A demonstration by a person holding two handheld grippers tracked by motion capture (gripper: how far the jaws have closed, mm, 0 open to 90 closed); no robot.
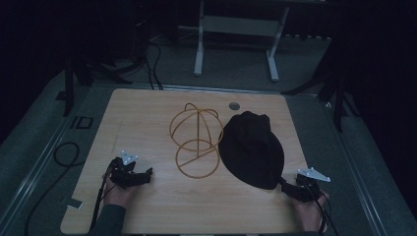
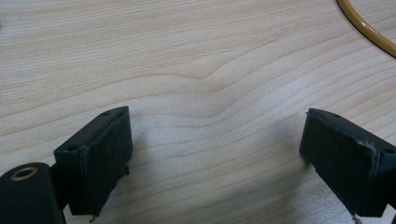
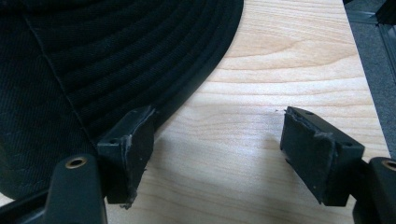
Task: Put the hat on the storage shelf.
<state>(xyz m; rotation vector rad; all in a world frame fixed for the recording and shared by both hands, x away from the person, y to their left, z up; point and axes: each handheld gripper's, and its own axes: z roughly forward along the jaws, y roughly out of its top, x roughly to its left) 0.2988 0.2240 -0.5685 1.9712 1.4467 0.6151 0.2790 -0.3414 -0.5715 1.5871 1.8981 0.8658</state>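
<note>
A black cap (image 1: 252,150) lies on the wooden surface (image 1: 147,206) right of a gold wire stand (image 1: 196,140), its long axis running near-to-far. Both the left gripper (image 1: 139,177) and right gripper (image 3: 217,149) stand apart, empty.

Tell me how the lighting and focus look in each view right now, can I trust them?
High view: dim and underexposed, the black hat loses detail, surroundings nearly black. Left gripper view: bright and even, table grain sharp, jaws slightly soft, faint shadows beneath them. Right gripper view: well lit, the hat's brim stitching readable, soft shadow beneath the nearer jaw.
</note>
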